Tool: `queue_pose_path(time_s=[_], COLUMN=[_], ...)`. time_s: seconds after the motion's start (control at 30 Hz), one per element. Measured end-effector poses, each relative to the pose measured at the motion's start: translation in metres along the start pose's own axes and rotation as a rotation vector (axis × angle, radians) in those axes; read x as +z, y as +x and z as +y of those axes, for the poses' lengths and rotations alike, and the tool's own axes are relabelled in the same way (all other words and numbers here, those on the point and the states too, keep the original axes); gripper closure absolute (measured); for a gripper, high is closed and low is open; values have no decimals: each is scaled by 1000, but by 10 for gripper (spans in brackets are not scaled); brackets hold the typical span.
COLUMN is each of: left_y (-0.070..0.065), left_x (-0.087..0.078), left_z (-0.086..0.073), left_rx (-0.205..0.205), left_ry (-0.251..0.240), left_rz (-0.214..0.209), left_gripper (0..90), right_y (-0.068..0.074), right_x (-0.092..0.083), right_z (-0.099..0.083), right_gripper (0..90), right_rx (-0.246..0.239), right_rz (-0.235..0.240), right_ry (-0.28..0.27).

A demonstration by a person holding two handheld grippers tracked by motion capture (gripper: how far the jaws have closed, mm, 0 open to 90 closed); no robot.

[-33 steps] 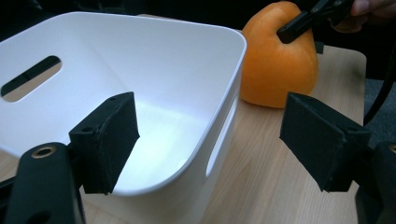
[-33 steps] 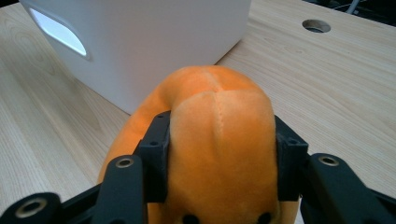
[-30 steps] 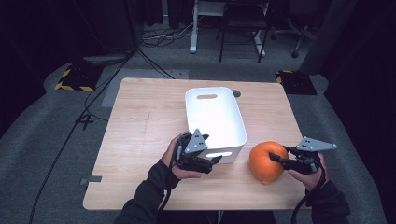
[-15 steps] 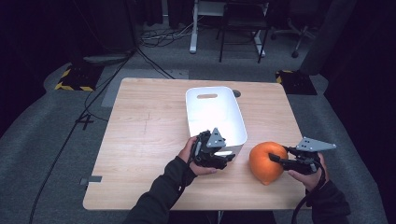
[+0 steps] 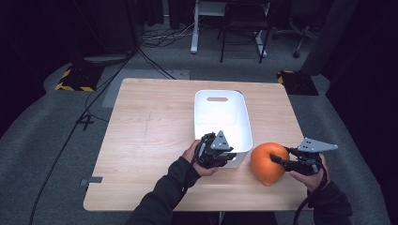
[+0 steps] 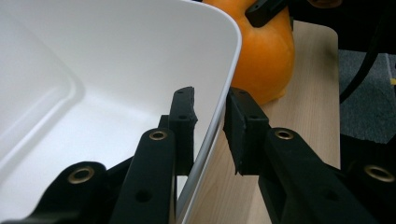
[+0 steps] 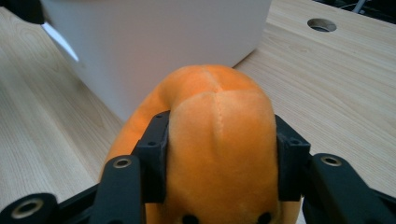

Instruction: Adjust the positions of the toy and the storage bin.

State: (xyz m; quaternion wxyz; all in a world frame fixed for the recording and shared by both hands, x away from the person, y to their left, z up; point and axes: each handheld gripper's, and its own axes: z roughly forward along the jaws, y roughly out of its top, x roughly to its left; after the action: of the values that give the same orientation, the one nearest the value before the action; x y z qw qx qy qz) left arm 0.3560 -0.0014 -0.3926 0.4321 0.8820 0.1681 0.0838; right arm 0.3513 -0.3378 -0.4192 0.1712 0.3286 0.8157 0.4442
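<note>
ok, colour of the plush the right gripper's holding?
Orange, with stitched seams; the plush shows best in the right gripper view.

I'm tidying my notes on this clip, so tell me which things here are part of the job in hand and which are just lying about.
Part of the job:
- white bin, its near wall pinched by the left gripper
- orange plush toy, squeezed by the right gripper

Just lying about:
- table under them
- chair, white desk legs and cables on the floor behind
</note>
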Motion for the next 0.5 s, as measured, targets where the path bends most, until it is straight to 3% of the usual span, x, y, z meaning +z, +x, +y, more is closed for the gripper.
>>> queue_pose_path(time_s=[0.13, 0.27, 0.3, 0.33, 0.43, 0.47, 0.5], left_y=[-7, -7, -7, -8, -8, -8, -8], left_x=[-1, -4, -5, -9, -14, -21, -21], left_z=[-1, -4, -4, -5, -6, -7, -7], left_rx=[26, 10, 11, 8, -6, -6, -6], left_ry=[-12, -27, -37, -48, -70, -81, -81], left_rz=[-18, -38, -42, -27, -8, 28, 28], left_gripper=[733, 709, 680, 590, 530, 467, 425], right_y=[0, 0, 0, -1, -1, -1, -1], right_x=[0, 0, 0, -1, -1, 0, 0], right_z=[0, 0, 0, 0, -1, -1, -1], right_gripper=[500, 500, 500, 500, 501, 501, 501], right_rx=[-5, -2, 0, -2, -2, -2, -2], right_rz=[0, 0, 0, 1, 2, 2, 2], right_ry=[1, 0, 1, 0, -1, -1, -1])
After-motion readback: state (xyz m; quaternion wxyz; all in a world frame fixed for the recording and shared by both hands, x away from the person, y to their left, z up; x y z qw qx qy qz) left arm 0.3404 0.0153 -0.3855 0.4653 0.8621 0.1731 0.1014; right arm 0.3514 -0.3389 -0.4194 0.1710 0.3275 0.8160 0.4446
